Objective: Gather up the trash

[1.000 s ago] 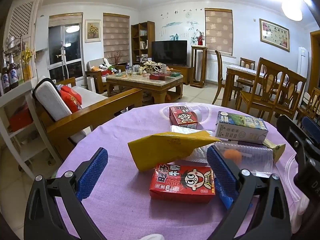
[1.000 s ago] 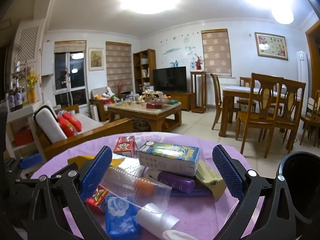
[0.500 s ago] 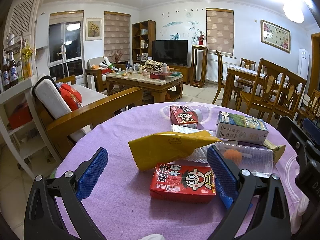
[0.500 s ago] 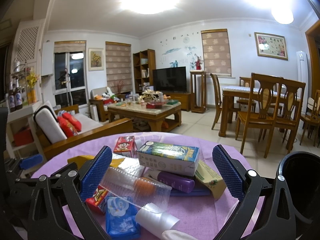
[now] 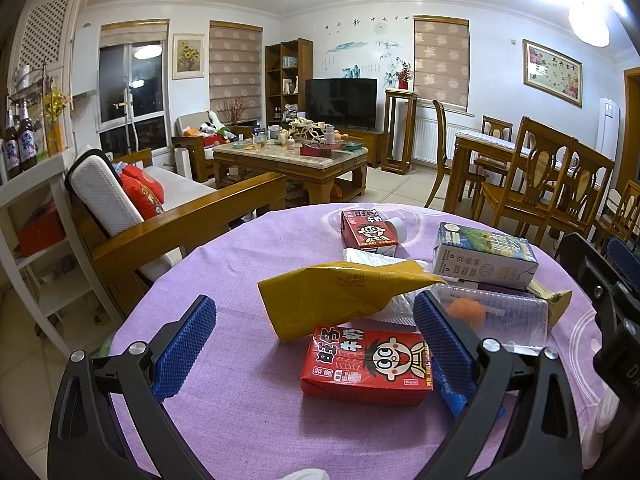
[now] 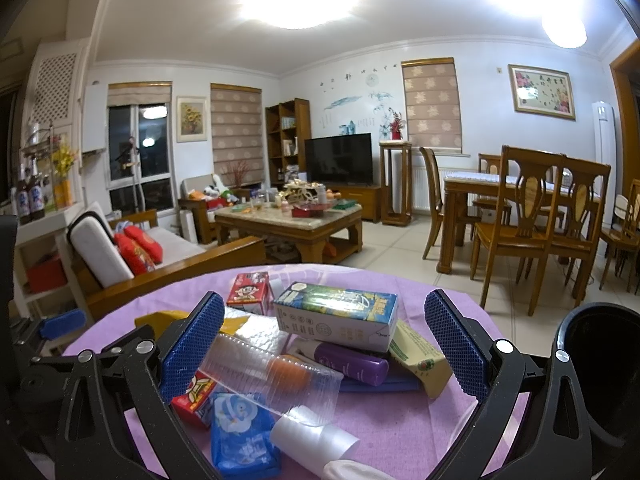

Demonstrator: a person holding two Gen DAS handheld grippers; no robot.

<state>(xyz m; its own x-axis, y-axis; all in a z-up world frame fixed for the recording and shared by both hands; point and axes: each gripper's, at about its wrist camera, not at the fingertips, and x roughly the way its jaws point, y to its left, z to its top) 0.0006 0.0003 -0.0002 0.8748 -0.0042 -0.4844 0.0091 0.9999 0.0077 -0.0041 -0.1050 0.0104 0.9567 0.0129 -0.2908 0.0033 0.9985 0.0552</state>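
Trash lies in a pile on a round table with a purple cloth (image 5: 240, 400). In the left wrist view I see a red milk carton (image 5: 366, 364), a yellow bag (image 5: 340, 296), a second red carton (image 5: 370, 230), a white and green box (image 5: 484, 256) and a clear plastic cup (image 5: 496, 316). My left gripper (image 5: 314, 350) is open and empty, just short of the near red carton. In the right wrist view my right gripper (image 6: 324, 344) is open and empty above the clear cup (image 6: 272, 376), the box (image 6: 336, 314), a purple bottle (image 6: 352, 364) and a blue packet (image 6: 242, 436).
A black bin (image 6: 604, 384) stands at the right of the table. A wooden sofa (image 5: 160, 220) is behind the table on the left, a coffee table (image 5: 292, 160) beyond it, and dining chairs (image 5: 552, 192) on the right. A white shelf (image 5: 32, 220) is at far left.
Both grippers stay open and nearly still. The left wrist view has shifted only very slightly. No trash has moved.
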